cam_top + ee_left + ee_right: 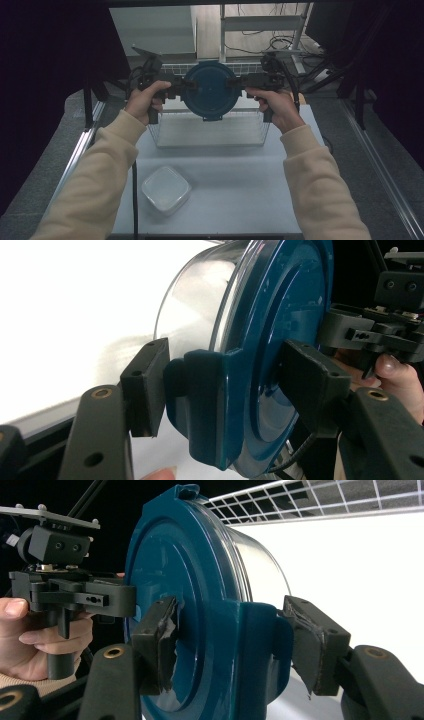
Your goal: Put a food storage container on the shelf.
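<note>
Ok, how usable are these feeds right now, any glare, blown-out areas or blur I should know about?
High view: dim, soft, dark surroundings, yet the blue lid between both grippers reads clearly. Left gripper view: the table behind is blown out white; the clear container wall shows glare, lid clip sharp. Right gripper view: similar washed-out white background, the wire basket slightly soft, lid edge crisp.

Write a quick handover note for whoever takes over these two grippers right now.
Left gripper: clamped on the latch at one side of the blue-lidded container.
Right gripper: clamped on the opposite latch.
The container is held in the air over the wire basket, lid facing the person.
A clear square container sits on the table, near the front.
Done: round container lifted by both sides.
Left: probably setting it down; the spot can't be told.
</note>
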The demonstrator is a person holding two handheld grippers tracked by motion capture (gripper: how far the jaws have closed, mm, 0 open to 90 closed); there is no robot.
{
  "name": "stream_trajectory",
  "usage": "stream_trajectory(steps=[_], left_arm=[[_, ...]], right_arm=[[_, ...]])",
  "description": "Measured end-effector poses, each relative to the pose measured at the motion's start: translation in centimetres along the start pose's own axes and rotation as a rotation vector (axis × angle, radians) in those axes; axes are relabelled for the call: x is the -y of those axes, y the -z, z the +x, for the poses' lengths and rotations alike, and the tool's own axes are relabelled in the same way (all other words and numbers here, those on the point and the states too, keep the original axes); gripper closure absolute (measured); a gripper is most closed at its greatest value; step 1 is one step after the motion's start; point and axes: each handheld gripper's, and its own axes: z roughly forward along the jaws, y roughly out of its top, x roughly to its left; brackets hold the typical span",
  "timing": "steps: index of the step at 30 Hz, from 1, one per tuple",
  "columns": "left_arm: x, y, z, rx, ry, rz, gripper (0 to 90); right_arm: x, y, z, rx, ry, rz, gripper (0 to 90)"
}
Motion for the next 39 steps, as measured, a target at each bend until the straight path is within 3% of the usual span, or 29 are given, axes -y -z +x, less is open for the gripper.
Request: stream_trajectory(steps=[9, 17, 22, 29, 31, 37, 39], left_arm=[[-1.8, 0.2, 1.4, 0.017, 0.025, -0.012, 38.2], [-3.0, -1.0, 3.4, 0.012, 0.048, 0.014, 38.1], [-3.3, -2.0, 4.4, -0.006, 0.107, -0.016, 38.2], [-3.9, -3.2, 6.3, 0.012, 0.178, -0.035, 37.9], [-3.9, -3.4, 6.3, 0.007, 0.168, -0.048, 37.6], [-3.7, -3.4, 6.4, 0.020, 0.162, -0.063, 36.9], [-3.4, -3.3, 6.3, 0.012, 0.165, -0.086, 31.5]], right_arm=[[-1.8, -1.2, -0.1, 0.001, -0.008, 0.007, 41.4], [-2.4, -2.8, -1.7, 0.007, -0.044, 0.023, 41.4], [-2.5, -4.0, -3.4, 0.001, -0.106, 0.019, 41.1], [-2.9, -5.2, -5.0, -0.001, -0.194, 0.037, 38.1], [-2.8, -5.6, -5.7, -0.009, -0.228, 0.043, 37.5], [-2.7, -5.6, -5.8, -0.015, -0.222, 0.023, 36.6], [-2.7, -5.6, -5.5, 0.010, -0.195, 0.021, 26.0]])
